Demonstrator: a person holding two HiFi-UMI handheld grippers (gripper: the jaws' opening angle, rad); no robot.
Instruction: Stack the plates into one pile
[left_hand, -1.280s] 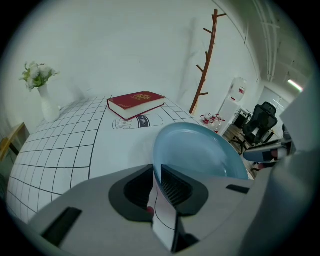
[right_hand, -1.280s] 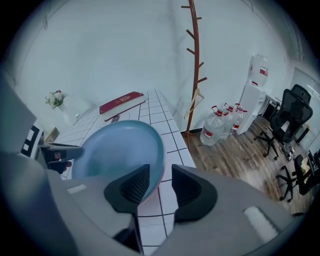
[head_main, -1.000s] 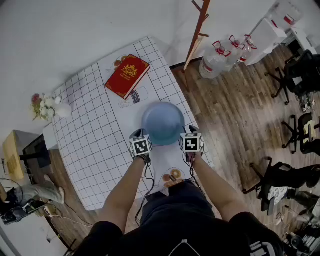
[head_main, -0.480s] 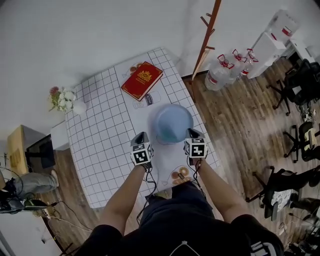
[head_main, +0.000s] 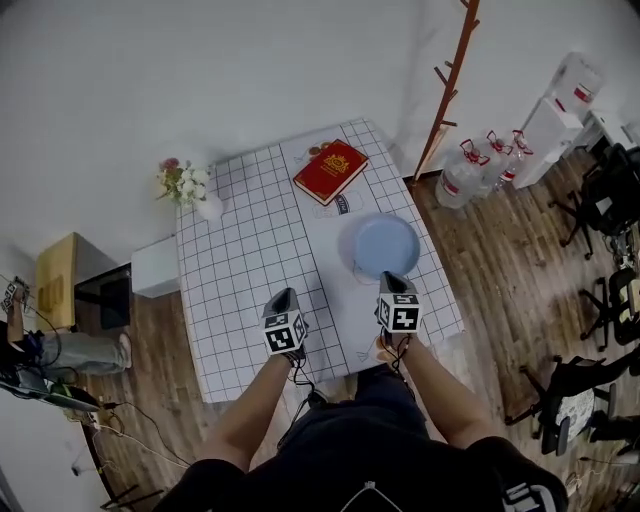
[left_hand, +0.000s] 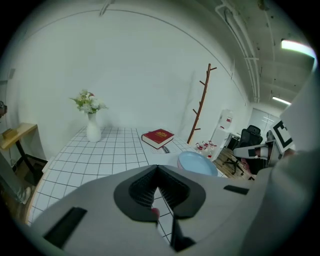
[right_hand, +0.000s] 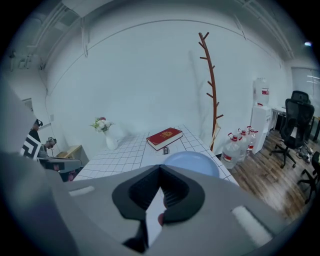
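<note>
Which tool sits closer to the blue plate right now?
The right tool: it is just below the blue plate in the head view; the left tool is further left.

1. Left gripper: dark tapered nose. On top sits a cube with a black-and-white square marker.
2. Right gripper: same build, with its own marker cube.
3. Gripper views: pale grey moulded shell. Black ribbed pads sit in a black rounded surround, with dark rectangular slots in the shell on either side.
4. A thin black cable trails from the left gripper's rear, lower centre of the head view.
5. The person wears a black short-sleeved top with small white print at the bottom edge.
</note>
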